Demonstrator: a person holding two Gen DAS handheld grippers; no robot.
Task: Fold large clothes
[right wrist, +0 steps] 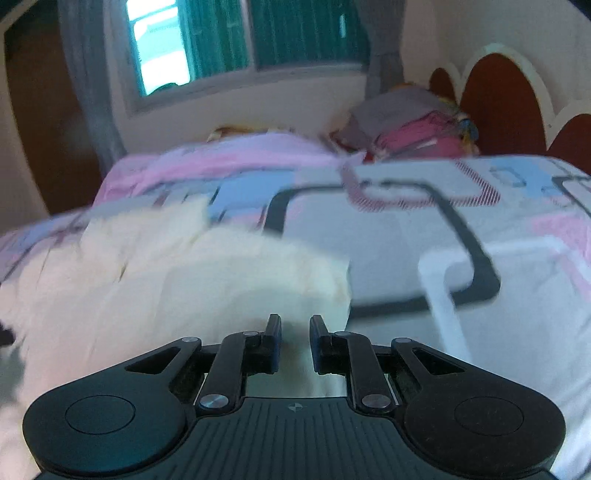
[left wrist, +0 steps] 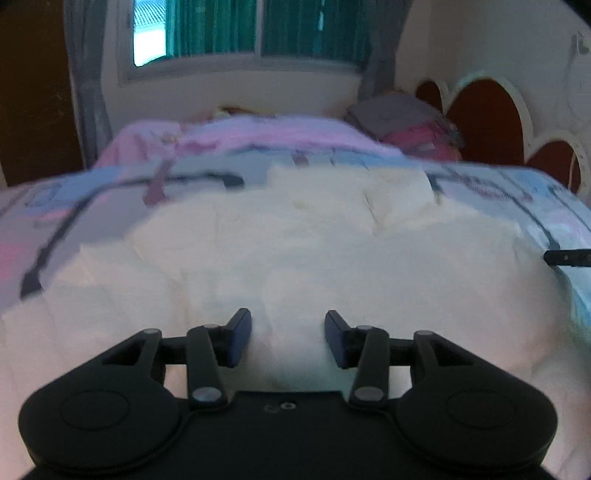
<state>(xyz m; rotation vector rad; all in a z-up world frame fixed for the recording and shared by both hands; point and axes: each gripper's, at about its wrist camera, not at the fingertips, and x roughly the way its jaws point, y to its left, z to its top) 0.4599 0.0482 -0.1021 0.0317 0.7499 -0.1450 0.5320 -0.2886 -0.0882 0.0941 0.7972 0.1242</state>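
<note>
Your left gripper (left wrist: 288, 338) sits low over the cream garment (left wrist: 295, 251), its jaws spread wide with only cloth beneath the gap. Your right gripper (right wrist: 294, 341) has its jaws narrowed around a ridge of the same garment's edge, though blur keeps you from telling whether they pinch it. The one garment lies spread across the patterned bedspread (right wrist: 424, 236). Beyond it lie a pink blanket (left wrist: 258, 133), one stack of folded clothes (right wrist: 406, 122), a scalloped headboard (left wrist: 491, 118) and a curtained window (left wrist: 240, 29). No writing is readable.
</note>
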